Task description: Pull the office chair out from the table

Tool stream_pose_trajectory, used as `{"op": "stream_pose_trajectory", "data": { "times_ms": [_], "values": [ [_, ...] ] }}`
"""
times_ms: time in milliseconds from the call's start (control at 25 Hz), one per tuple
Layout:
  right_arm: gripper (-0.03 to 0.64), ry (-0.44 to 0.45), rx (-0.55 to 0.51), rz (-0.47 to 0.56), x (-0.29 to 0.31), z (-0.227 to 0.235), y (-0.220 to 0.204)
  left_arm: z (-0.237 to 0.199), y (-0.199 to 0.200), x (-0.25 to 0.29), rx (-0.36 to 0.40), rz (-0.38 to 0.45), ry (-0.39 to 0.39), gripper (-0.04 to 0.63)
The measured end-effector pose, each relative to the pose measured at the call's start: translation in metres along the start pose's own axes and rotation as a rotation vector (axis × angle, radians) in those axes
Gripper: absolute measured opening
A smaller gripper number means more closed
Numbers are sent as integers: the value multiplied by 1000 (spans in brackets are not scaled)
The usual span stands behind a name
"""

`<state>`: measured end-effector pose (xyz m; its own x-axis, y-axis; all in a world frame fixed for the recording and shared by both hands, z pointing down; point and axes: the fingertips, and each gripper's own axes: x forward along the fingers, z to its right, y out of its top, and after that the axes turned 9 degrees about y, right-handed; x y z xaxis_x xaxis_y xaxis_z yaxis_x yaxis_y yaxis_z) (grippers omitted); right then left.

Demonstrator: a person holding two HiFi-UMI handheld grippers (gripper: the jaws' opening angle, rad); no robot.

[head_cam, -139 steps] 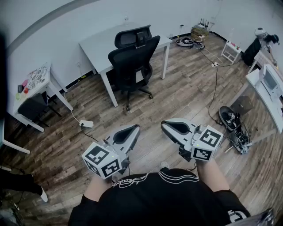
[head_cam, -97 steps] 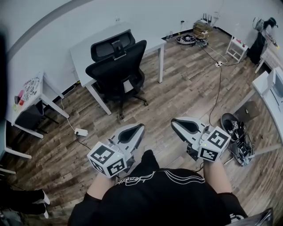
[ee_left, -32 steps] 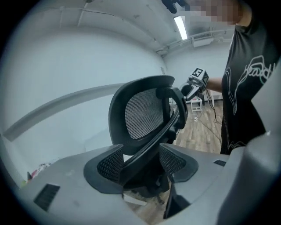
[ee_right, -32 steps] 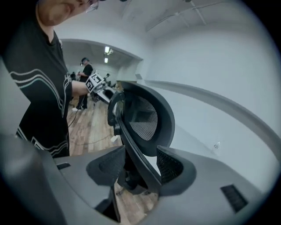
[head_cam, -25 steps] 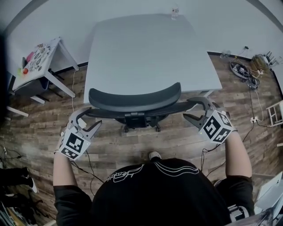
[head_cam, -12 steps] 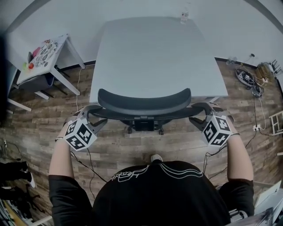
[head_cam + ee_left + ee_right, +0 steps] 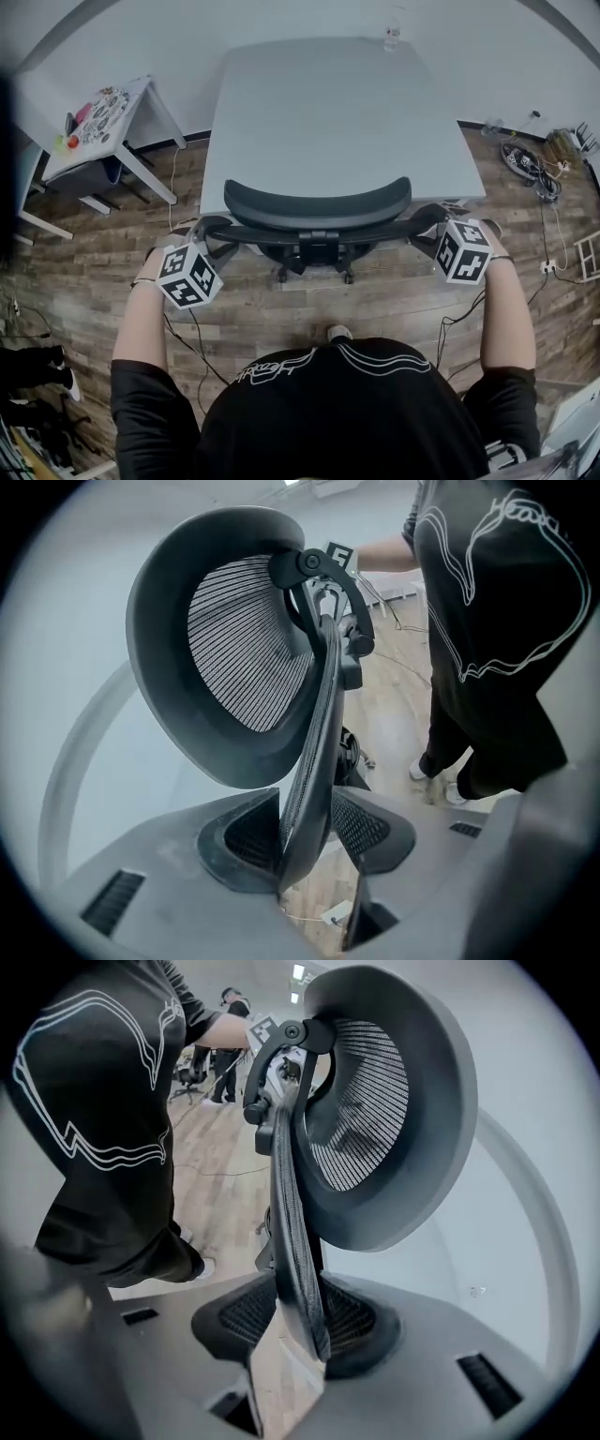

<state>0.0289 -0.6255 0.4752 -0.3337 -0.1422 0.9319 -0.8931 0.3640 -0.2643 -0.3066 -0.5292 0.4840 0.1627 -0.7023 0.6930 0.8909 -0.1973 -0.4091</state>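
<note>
The office chair [image 7: 317,204] is sitting tucked against the near edge of the table [image 7: 319,103], so the pull itself is not yet happening. The grip is what's being settled. The left gripper [image 7: 305,836] and right gripper [image 7: 300,1321] have just been closing, and each is now pinching an outer end of the backrest [image 7: 319,236], with its mesh rim caught between the pads. What's remaining, I'd judge, is dragging it away from the table.
</note>
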Motion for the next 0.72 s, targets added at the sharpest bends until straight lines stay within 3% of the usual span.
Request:
{"op": "stream_pose_trajectory", "data": {
  "times_ms": [360, 720],
  "values": [
    [173, -80, 40, -24, 2, 2, -2, 0, -1, 2, 10, -9, 16, 172],
    [176, -89, 69, -29, -2, -10, 1, 6, 0, -7, -5, 5, -2, 173]
  ]
}}
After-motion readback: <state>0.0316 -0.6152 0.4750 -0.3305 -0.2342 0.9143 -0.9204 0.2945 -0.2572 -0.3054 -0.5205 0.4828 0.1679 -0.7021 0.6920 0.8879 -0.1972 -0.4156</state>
